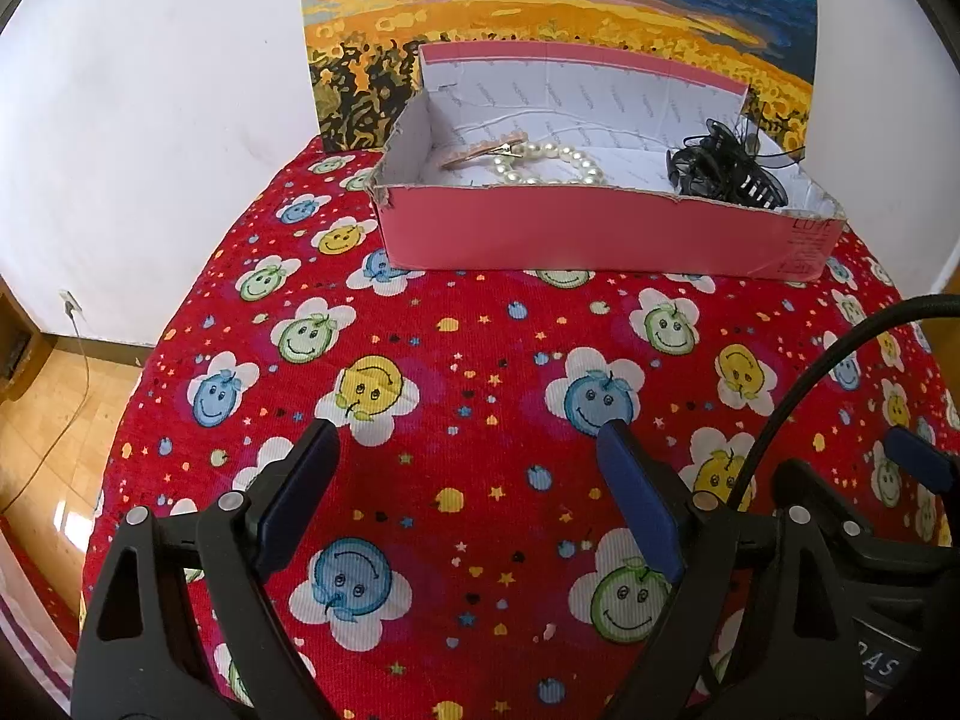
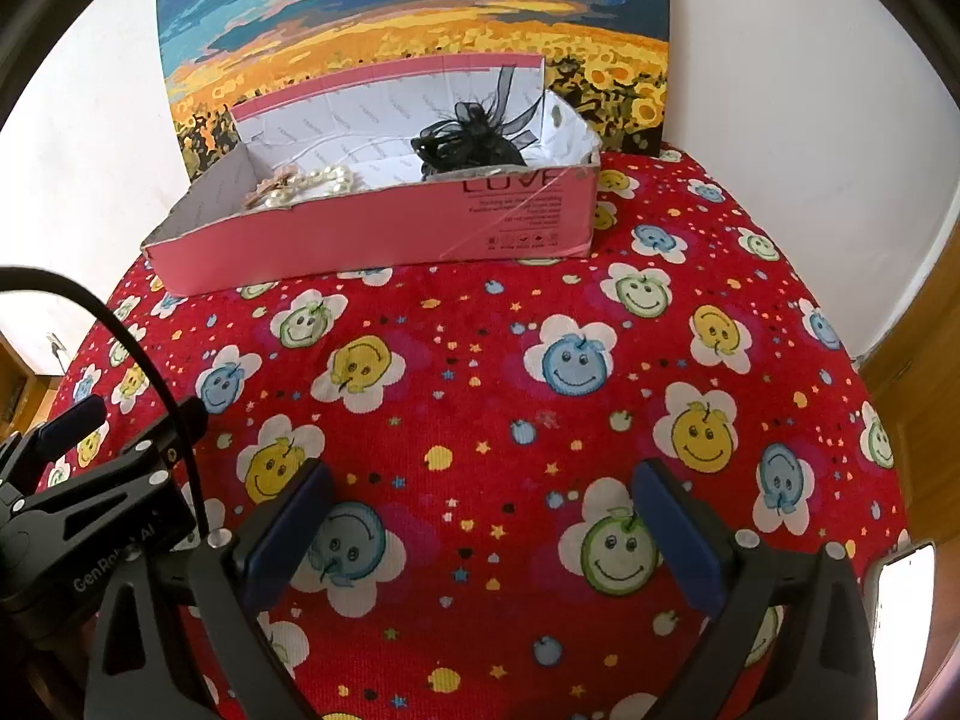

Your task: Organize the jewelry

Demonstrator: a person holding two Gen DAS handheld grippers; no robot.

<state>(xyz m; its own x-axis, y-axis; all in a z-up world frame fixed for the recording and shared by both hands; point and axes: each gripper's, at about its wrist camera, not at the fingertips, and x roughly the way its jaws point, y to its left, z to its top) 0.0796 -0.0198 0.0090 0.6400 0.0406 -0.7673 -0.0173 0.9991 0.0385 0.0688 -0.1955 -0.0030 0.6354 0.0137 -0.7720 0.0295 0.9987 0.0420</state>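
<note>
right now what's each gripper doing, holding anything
Left gripper: jaws open, holding nothing, above the red cloth.
Right gripper: jaws open, holding nothing.

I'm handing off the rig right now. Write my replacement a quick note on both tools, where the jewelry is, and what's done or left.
Left tool: open, empty, above the red tablecloth.
Right tool: open, empty, beside it.
Pink box at the table's far edge holds the pearl bracelet, a pink hair clip touching it, and a black hair claw at the other end.
Done: all visible pieces are boxed.
Left: nothing loose seen on the cloth; confirm outside camera view.
</note>
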